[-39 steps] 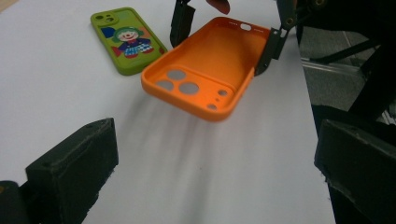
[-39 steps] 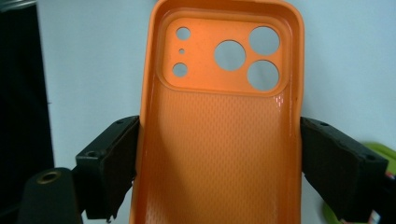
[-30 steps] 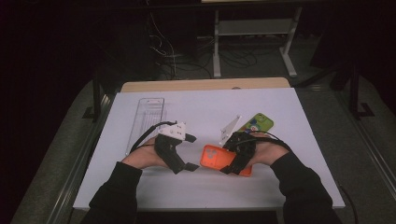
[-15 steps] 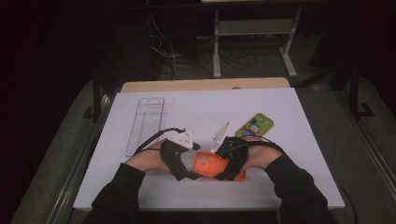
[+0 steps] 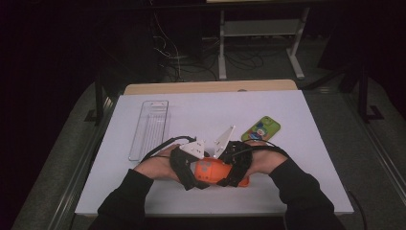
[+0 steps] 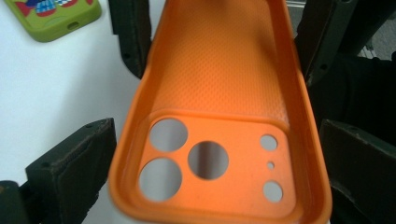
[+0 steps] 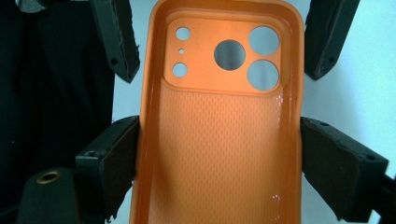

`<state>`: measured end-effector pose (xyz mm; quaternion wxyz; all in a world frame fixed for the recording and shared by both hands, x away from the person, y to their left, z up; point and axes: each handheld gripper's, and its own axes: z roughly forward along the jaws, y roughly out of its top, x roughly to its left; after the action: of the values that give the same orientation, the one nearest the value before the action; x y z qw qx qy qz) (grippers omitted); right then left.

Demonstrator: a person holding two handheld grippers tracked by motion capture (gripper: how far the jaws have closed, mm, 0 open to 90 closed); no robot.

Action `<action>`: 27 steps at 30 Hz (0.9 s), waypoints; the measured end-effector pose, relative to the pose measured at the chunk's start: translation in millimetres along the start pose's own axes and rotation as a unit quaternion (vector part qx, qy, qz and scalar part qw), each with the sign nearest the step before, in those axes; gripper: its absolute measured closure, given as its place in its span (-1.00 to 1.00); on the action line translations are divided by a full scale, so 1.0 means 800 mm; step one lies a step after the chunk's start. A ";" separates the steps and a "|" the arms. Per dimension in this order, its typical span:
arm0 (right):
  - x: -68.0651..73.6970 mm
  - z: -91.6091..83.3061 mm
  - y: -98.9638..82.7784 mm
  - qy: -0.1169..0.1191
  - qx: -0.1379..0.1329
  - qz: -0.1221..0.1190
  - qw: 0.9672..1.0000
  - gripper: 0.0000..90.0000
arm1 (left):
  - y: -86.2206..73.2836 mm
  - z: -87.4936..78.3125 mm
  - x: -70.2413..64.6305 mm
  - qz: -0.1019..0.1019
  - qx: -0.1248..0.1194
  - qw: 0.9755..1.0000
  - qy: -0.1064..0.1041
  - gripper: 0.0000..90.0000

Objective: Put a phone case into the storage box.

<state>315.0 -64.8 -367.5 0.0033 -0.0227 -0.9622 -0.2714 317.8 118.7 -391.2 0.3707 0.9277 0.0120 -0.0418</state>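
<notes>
An orange phone case hangs between my two hands near the front middle of the white mat. My right gripper is shut on its long edges, as the right gripper view shows with both pads against the orange case. My left gripper faces it from the other end. In the left gripper view the camera-hole end of the case lies between my left gripper's jaws, which stand open close beside its edges. The case's hollow inside faces both cameras.
A green phone case with a cartoon print lies on the mat behind my right hand, also at the top left. A clear ribbed tray sits at the left. The white mat covers a wooden table.
My left hand has moved right and my right hand left with the orange case. The left jaws now straddle the case's camera end.
</notes>
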 end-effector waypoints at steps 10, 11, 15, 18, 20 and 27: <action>0.000 0.001 0.001 0.004 0.001 -0.002 1.000 -0.67 | 0.002 0.006 -0.002 0.006 0.005 1.000 -0.003 -0.85; 0.000 0.002 0.001 0.004 0.001 -0.002 1.000 -0.67 | 0.002 0.006 -0.002 0.009 0.006 1.000 -0.003 -0.83; 0.001 0.002 0.001 0.006 0.002 -0.003 1.000 -0.67 | 0.002 0.004 0.000 0.013 0.005 1.000 0.002 -0.72; 0.001 0.002 0.001 0.006 0.002 -0.004 1.000 -0.67 | 0.003 0.005 -0.002 0.010 0.001 1.000 0.000 -0.70; 0.001 0.001 0.000 0.008 0.002 -0.003 1.000 -0.67 | 0.002 0.005 -0.002 0.011 0.001 1.000 -0.003 -0.69; -0.001 0.003 -0.002 0.016 -0.004 0.003 1.000 -0.68 | 0.002 0.003 -0.002 0.004 0.001 1.000 -0.009 -0.65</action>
<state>315.4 -64.9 -370.5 0.0191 -0.0217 -0.9610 -0.2752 316.1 116.1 -392.0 0.3697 0.9279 0.0048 -0.0484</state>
